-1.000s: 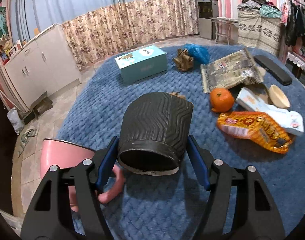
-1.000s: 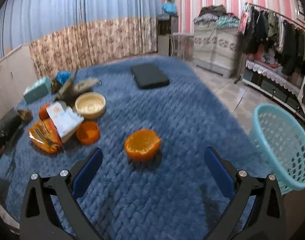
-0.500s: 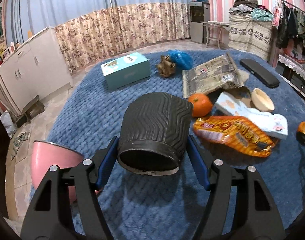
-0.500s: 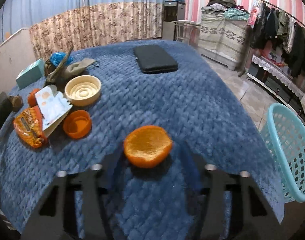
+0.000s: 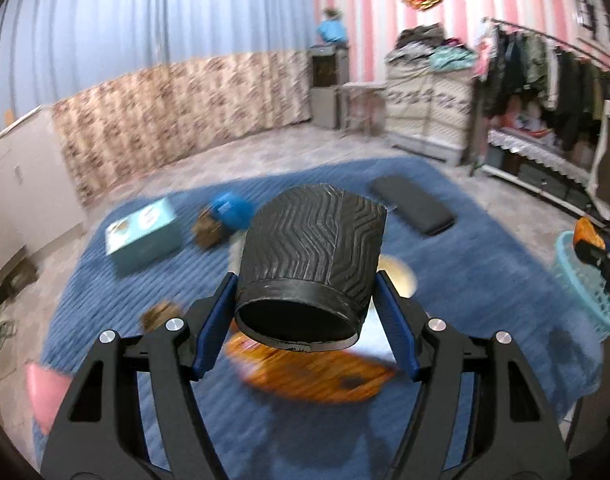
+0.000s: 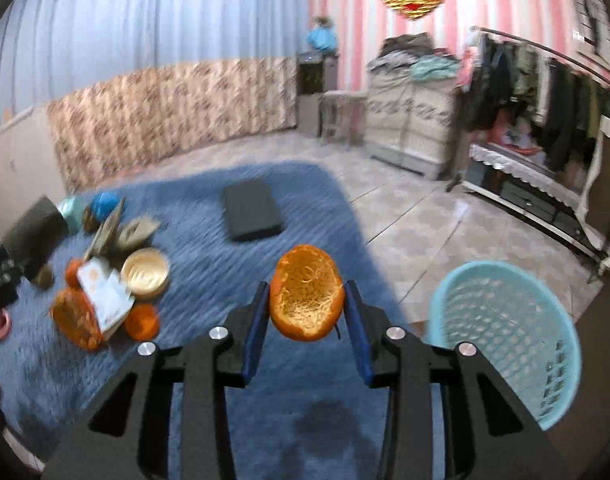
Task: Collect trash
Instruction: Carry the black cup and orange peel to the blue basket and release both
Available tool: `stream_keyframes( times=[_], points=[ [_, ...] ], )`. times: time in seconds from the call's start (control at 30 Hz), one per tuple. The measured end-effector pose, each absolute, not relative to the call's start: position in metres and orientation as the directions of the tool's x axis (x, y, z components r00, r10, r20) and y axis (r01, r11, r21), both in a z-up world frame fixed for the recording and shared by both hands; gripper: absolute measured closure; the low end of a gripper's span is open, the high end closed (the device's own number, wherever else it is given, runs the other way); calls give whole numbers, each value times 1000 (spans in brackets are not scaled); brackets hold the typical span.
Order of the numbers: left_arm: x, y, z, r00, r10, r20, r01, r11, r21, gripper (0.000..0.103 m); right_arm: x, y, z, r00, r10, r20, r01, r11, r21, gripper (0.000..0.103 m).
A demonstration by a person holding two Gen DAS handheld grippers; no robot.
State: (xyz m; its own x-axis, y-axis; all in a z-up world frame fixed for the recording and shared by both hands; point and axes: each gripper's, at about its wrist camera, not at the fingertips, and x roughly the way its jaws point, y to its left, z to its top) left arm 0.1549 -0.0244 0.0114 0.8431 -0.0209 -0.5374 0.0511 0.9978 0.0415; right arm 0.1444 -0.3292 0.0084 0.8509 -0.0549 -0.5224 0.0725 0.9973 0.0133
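Above blue quilted blanket (image 6: 209,184), left tongs (image 5: 305,300) pinching black cup (image 5: 317,240), right tongs (image 6: 307,312) closing, gripping orange peel (image 6: 305,292).

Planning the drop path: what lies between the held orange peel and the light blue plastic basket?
In the right wrist view, nothing but the right jaw, then blue quilted cover and tiled floor, lies between the hollow orange peel half and the light blue plastic mesh basket.

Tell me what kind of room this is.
Most likely a lived-in room of a home, perhaps a bedroom: a rack of hanging clothes, floor-length curtains, and a blue quilted cover strewn with snack wrappers and boxes.
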Motion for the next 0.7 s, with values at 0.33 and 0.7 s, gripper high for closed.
stream_keyframes(
  times=[0.33, 0.7],
  points=[
    [159, -121, 30, 848, -216, -485, 253, 967, 12, 36, 129, -420, 72, 873, -266, -408, 301, 953, 22, 65],
    [174, -211, 18, 799, -334, -500, 387, 922, 1, 36, 137, -496, 11, 779, -396, -486, 456, 890, 7, 65]
  ],
)
